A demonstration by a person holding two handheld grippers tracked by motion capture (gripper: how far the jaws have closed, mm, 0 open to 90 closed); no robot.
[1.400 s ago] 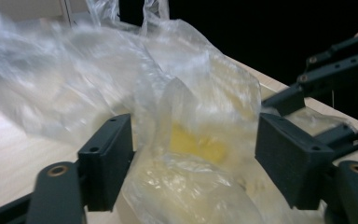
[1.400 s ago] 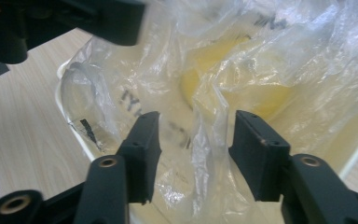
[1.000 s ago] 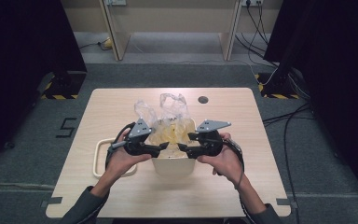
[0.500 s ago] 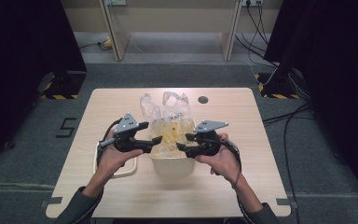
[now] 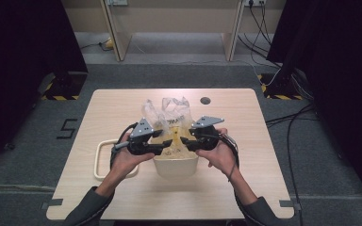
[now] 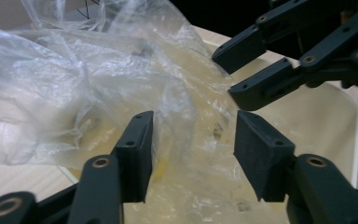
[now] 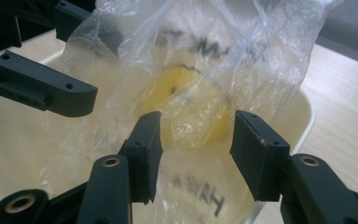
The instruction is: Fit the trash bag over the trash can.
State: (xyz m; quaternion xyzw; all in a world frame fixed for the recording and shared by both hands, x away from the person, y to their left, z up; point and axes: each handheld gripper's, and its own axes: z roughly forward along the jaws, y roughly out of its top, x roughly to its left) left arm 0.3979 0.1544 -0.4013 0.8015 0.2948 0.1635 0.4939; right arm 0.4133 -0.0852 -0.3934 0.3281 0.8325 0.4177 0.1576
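Left gripper (image 5: 162,145) now back close over the left rim of the cream tub (image 5: 175,165), after standing a little further out to the left half a second ago. Jaws spread, pinching nothing; clear plastic bag (image 6: 121,93) directly between and ahead of them in the left gripper view, crumpled and standing up out of the tub. Something yellow (image 7: 186,102) inside the bag, just ahead of the right jaws. Right gripper (image 5: 183,140) at almost the same place as before, over the right rim, jaws also spread and empty, tips pointing toward the left ones across the bag. Bag top slightly changed in shape from one second ago, more gathered now above the tub. Tub itself not moved on the surface (image 5: 254,141); pale handle loop (image 5: 104,160) lying left of the left hand (image 5: 122,162). Probably both sides ready to close on the plastic, to pull the bag open or lift it out. No grip made yet on either side.
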